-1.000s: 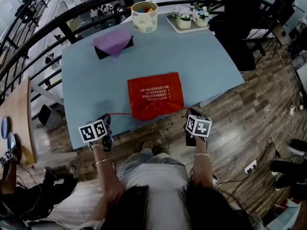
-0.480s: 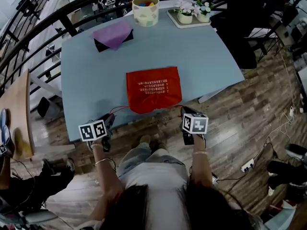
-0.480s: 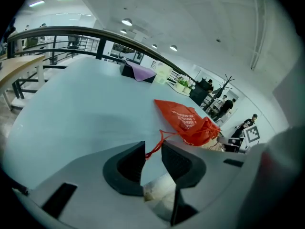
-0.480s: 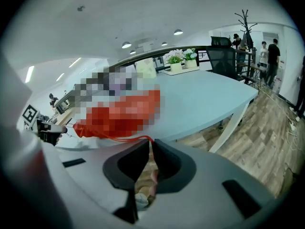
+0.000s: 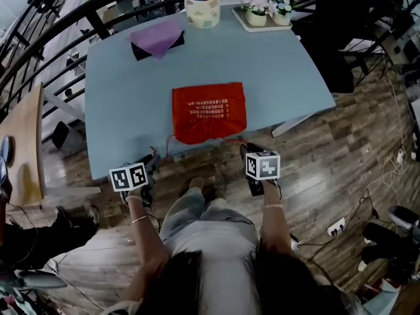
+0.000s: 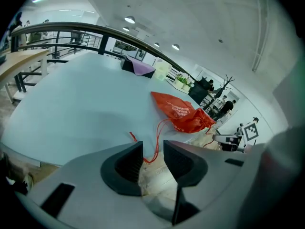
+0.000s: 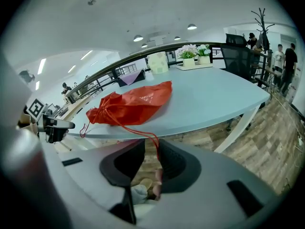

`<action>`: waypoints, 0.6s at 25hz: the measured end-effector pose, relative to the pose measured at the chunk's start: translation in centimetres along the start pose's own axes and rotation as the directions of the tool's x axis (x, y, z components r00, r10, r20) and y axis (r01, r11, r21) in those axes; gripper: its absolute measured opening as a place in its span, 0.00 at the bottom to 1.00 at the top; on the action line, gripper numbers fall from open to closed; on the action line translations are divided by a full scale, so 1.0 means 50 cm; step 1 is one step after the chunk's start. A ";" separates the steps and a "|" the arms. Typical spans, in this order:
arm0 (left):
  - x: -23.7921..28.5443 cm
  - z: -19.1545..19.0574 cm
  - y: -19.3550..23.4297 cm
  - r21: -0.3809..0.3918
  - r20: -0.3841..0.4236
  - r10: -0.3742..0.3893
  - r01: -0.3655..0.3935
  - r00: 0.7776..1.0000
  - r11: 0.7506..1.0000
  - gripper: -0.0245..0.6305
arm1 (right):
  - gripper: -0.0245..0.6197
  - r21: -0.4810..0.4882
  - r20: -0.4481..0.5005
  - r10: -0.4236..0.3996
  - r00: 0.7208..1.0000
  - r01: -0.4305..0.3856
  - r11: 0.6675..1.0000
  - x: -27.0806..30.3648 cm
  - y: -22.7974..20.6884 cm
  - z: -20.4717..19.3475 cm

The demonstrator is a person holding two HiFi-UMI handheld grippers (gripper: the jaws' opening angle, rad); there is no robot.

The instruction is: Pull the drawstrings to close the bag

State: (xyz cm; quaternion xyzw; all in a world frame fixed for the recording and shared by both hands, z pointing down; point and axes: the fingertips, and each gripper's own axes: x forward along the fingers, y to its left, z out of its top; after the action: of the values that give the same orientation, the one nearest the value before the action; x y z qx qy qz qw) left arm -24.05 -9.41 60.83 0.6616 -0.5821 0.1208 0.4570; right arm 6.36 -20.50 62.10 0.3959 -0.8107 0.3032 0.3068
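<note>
The red drawstring bag [image 5: 209, 110] lies flat on the light blue table [image 5: 118, 104], its gathered mouth at the near edge. My left gripper [image 5: 152, 163] hangs just off that edge, left of the bag. Its jaws are opening, and the slack red drawstring [image 6: 157, 132] droops through the gap of the left gripper [image 6: 152, 149] untouched by the pads. My right gripper [image 5: 248, 152] is off the edge to the bag's right, jaws also opening. The other drawstring [image 7: 143, 135] runs from the bag [image 7: 131, 106] down between the right gripper's [image 7: 151, 149] jaws, loose beside the right-hand one.
At the table's far side are a purple cloth on a black box [image 5: 156, 38], a patterned cup [image 5: 202, 5] and a tray of potted flowers [image 5: 266, 12]. A black railing [image 5: 98, 25] curves behind. A dark chair [image 5: 335, 38] stands at the right on wooden floor.
Both grippers' jaws have come apart. The drawstrings, taut a second ago, now hang slack. Both grippers have drifted a little toward the person, the right one also leftward.
</note>
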 end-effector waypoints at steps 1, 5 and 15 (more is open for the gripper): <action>-0.002 -0.005 -0.004 -0.001 0.001 0.001 -0.001 1.000 1.000 0.23 | 0.18 -0.005 -0.004 0.009 1.000 -0.009 1.000 -0.001 0.002 -0.002; -0.011 -0.019 -0.025 0.001 0.013 0.008 -0.008 1.000 1.000 0.23 | 0.21 -0.030 -0.016 0.041 0.999 -0.041 0.999 -0.006 0.009 -0.010; -0.025 -0.041 -0.098 0.035 0.070 0.039 -0.042 0.997 0.999 0.23 | 0.25 -0.072 -0.031 0.076 0.997 -0.078 0.994 -0.029 0.003 -0.040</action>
State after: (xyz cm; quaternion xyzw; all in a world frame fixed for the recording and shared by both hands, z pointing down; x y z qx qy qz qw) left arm -19.32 -7.55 58.82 0.6615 -0.6086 0.1176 0.4222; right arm 7.46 -18.29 62.23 0.3485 -0.8314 0.2905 0.3207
